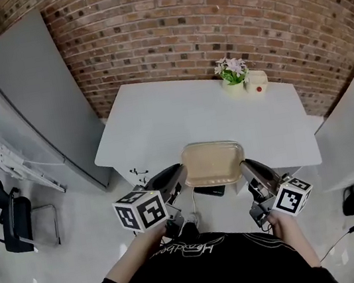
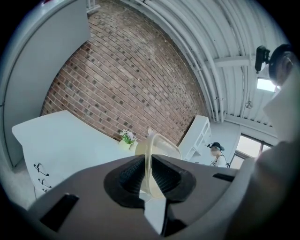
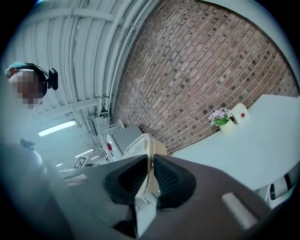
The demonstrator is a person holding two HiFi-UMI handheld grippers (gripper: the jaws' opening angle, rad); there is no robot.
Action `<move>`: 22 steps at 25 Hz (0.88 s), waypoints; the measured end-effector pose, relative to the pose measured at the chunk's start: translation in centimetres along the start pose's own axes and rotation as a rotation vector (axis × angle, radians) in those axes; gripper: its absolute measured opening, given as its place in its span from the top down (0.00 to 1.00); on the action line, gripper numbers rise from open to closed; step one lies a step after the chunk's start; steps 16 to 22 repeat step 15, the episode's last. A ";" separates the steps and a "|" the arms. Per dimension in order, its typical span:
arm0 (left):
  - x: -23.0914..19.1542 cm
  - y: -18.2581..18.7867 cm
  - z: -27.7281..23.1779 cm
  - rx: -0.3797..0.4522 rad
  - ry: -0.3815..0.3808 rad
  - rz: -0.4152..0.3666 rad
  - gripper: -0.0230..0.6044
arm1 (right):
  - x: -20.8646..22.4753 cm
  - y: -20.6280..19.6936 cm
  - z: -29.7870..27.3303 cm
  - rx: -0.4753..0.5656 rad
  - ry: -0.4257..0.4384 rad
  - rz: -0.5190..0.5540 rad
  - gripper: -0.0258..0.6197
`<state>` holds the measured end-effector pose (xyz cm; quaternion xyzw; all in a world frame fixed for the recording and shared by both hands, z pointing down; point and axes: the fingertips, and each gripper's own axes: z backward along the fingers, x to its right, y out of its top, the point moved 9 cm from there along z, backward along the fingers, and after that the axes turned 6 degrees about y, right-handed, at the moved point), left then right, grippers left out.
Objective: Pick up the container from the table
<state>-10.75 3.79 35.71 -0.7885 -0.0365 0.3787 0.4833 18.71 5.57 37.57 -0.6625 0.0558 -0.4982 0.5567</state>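
Fingers of the left gripper (image 1: 179, 172) and right gripper (image 1: 248, 166) clamp opposite rims of the container (image 1: 213, 162) over the table (image 1: 179, 113) edge.

No word, brand or number can be read anywhere. The black shirt (image 1: 204, 260) of the person carries a white script print (image 1: 185, 250), upside down and too small to make out. The marker cube (image 1: 140, 212) on the left gripper (image 1: 179, 170) and the one (image 1: 292, 197) on the right gripper (image 1: 244, 165) bear black-and-white square patterns only, as does a small marker plate (image 3: 79, 162) in the right gripper view.
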 end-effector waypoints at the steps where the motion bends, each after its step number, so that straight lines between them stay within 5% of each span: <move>1: 0.1 -0.1 0.2 0.001 0.000 -0.001 0.89 | -0.1 -0.1 0.1 0.000 0.001 0.000 0.89; 22: 1.6 -1.1 1.1 0.011 0.007 -0.010 0.89 | -1.0 0.0 1.7 -0.003 0.009 0.012 0.89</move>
